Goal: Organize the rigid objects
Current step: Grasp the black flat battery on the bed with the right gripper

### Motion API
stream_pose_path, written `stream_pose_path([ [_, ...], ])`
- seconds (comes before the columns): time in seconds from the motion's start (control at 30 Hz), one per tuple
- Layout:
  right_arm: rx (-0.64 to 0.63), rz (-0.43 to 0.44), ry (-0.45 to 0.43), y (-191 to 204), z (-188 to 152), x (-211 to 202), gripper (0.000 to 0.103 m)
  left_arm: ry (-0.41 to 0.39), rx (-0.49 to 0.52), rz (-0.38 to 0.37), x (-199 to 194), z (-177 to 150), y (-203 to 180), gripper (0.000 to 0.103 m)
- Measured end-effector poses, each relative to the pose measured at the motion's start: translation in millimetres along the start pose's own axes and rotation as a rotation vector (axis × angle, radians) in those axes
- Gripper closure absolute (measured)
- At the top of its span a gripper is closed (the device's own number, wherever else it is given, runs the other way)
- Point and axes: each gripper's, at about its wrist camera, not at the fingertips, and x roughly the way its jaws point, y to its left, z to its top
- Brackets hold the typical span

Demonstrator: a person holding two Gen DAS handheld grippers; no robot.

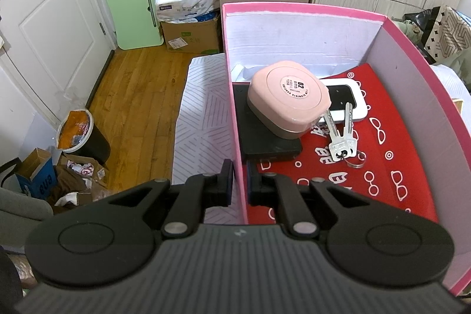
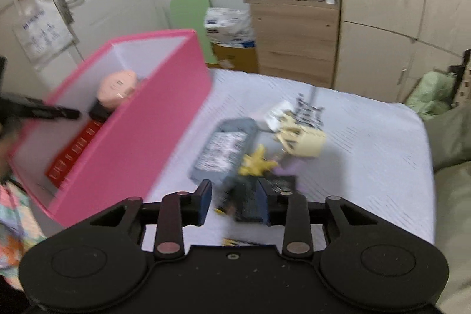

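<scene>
The left gripper [image 1: 240,181] is clamped on the near side wall of the pink box [image 1: 412,55], 1 pad inside and 1 outside, steadying it on the pale patterned bedcover [image 2: 368,137]. The box is thin card, pink outside and white within, so it likely flexes if squeezed hard. Inside it lie a rounded pink case [image 1: 287,100] on a flat black slab [image 1: 265,137], a white glossy device [image 1: 347,99], 2 metal keys [image 1: 341,134] on a ring, and a red printed sheet [image 1: 397,167] beneath. The right gripper [image 2: 234,202] hovers with its jaws parted and nothing between the pads, above the loose pile on the bed: a grey rectangular pack [image 2: 223,149], a small yellow figure [image 2: 256,162], a cream ribbed object [image 2: 306,139] and a dark flat item [image 2: 256,196], all blurred. The pack looks stiff and light, probably best pinched across its narrow width; the yellow figure seems small, hard and knobbly, so a grip on its body is likely safer than on a limb.
</scene>
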Motion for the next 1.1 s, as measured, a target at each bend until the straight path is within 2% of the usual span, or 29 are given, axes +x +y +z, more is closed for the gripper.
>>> stream_pose_path([
  [0.3, -0.044, -0.137, 0.011, -9, -18, 30, 0.045, 0.001, 0.007, 0.004, 0, 0, 1, 0.096],
  [0.47, -0.043, -0.134, 0.01, -12, -18, 45, 0.033, 0.001, 0.009, 0.005, 0, 0, 1, 0.096],
  [0.7, -0.024, -0.136, 0.01, -10, -18, 59, 0.03, 0.0, 0.007, 0.003, 0, 0, 1, 0.096],
  [0.8, 0.011, -0.138, 0.001, -11, -18, 59, 0.035, 0.0, 0.007, 0.004, 0, 0, 1, 0.096],
  [1.1, 0.071, -0.075, -0.032, -11, -14, 33, 0.035, -0.001, 0.003, 0.001, 0, 0, 0, 0.096],
])
